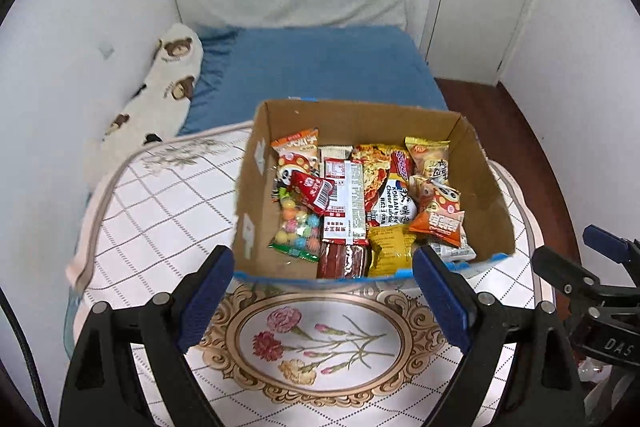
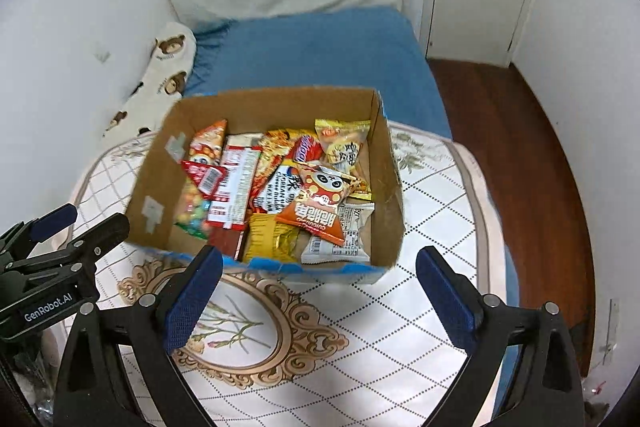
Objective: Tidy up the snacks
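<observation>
1. While both tools hung back from the load, I had the left gripper [image 1: 323, 301] spread wide and empty, its blue pads [image 1: 208, 291] framing the near wall of the cardboard box [image 1: 486, 187], which sat on a flower-printed cloth [image 1: 320, 339] at the foot of a blue bed [image 1: 320, 67].
2. My right gripper [image 2: 319, 301] was likewise splayed and held nothing, poised just short of the box's near right corner (likely so either side could reach in).
3. Snacks filled the box in a loose heap: a candy bag [image 1: 298, 227] at left, a red-and-white bar [image 1: 344, 203] beside it, a Korean noodle packet [image 1: 390, 199] in the middle, and an orange panda pack [image 2: 320, 207] on top at right.
4. By my reading, sorting had not visibly begun.
</observation>
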### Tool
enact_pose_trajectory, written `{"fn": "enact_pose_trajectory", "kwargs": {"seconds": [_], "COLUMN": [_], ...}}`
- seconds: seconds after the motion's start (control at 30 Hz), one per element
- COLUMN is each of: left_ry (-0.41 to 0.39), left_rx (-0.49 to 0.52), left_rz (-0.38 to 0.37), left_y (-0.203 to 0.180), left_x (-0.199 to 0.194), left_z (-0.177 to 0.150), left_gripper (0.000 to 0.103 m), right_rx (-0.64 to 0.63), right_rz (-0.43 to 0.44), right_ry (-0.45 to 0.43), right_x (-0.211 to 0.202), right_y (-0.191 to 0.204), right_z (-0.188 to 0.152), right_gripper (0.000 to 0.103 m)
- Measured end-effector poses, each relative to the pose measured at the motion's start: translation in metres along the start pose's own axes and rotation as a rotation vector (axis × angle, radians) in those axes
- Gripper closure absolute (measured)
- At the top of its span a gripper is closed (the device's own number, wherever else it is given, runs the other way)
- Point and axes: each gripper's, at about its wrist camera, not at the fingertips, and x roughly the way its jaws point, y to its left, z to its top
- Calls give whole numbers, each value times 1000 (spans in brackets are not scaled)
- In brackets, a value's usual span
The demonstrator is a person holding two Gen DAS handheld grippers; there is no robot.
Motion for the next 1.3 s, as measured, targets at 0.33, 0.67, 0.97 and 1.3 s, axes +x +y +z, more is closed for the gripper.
{"fn": "enact_pose_trajectory", "kwargs": {"seconds": [0.33,0.67,0.97,1.3], "left_ry": [-110,-175,-201,-219], "left_rx": [-6,-11,-26,-28], "left_rz": [-3,0,29,29], "left_y": [5,6,11,9], "left_x": [-79,-133,-147,-141], "left_z": [-35,-66,-76,-73], "left_gripper": [12,12,12,0], "right_rx": [-21,-63,-68,-46], "right_rz": [6,2,1,-24], "right_ry": [-139,-249,-272,-278], "right_x": [-94,-164,-182,-175], "right_y": [13,36,40,32], "right_z": [-41,-79,-93,-92], "right_gripper": [3,1,1,0]}}
